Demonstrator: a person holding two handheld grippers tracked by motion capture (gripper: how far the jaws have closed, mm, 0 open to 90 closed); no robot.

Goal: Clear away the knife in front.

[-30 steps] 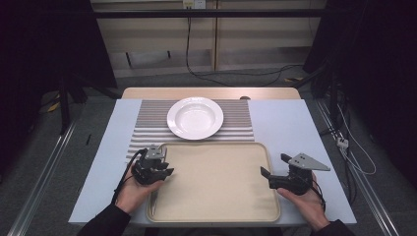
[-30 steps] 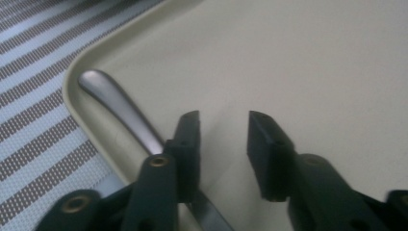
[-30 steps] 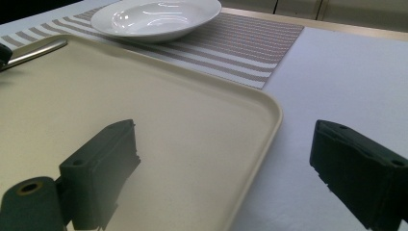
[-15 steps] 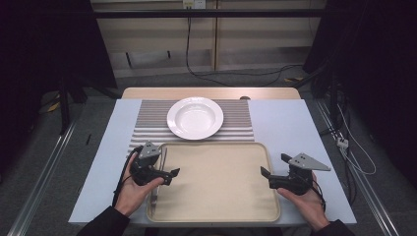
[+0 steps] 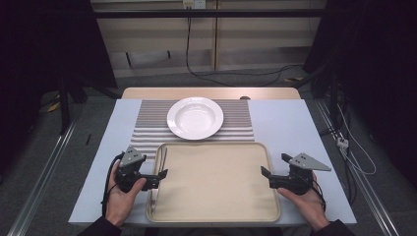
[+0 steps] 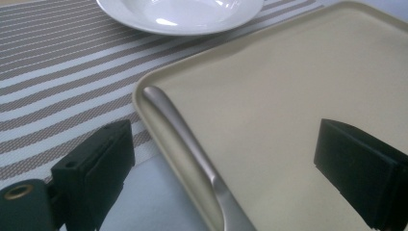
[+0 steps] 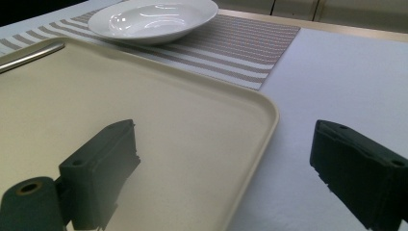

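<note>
We have our left gripper (image 5: 160, 176) with fingers just spread wide astride the slim silver metal utensil handle (image 6: 192, 151) lying free along the left rim of the beige plastic tray (image 5: 216, 216), our right gripper (image 5: 268, 173) likewise spread and empty, so next, we judge, comes either withdrawing or re-gripping it.

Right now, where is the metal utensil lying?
The metal utensil lies inside the tray along its left rim in the high view, just in front of the open left gripper, with the white plate farther back.
</note>
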